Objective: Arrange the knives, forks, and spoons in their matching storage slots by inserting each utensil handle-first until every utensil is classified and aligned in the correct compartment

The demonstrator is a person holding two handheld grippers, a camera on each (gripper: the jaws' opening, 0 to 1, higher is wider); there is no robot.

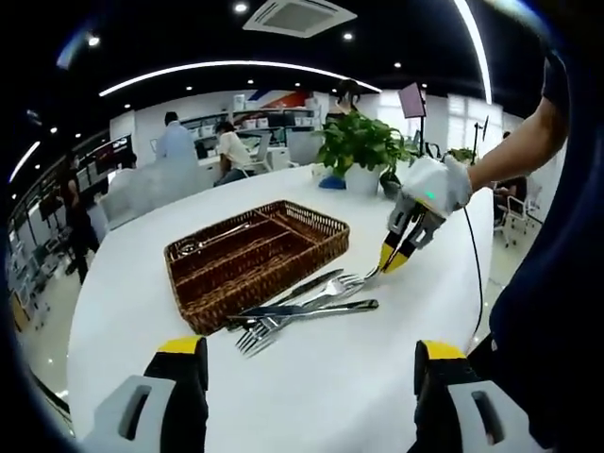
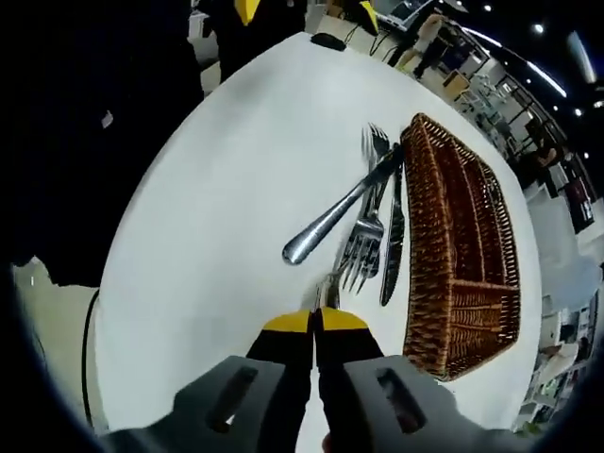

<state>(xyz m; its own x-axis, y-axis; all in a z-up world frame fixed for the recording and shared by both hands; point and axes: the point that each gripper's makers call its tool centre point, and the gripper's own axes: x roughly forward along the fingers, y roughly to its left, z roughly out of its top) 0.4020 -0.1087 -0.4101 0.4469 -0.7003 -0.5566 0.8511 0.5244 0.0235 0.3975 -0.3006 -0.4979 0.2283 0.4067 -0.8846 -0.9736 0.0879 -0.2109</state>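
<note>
A brown wicker cutlery tray (image 1: 311,226) (image 2: 453,311) with long slots stands on the white table, and one utensil (image 1: 203,243) lies in a far slot. Beside it is a loose pile of forks (image 1: 269,330) (image 2: 363,236), a knife (image 1: 278,310) (image 2: 392,236) and a shiny handle (image 2: 326,225). My right gripper (image 2: 316,321) (image 1: 392,260) is shut on the near end of a fork at the pile's edge. My left gripper (image 1: 310,347) is open, low over the table just short of the pile, holding nothing.
Potted plants (image 1: 359,151) stand at the table's far end. A person's arm (image 1: 514,146) and a cable (image 1: 475,274) run along the right edge. People sit at desks (image 1: 231,151) behind. A small dark object (image 2: 328,41) lies on the table's far end.
</note>
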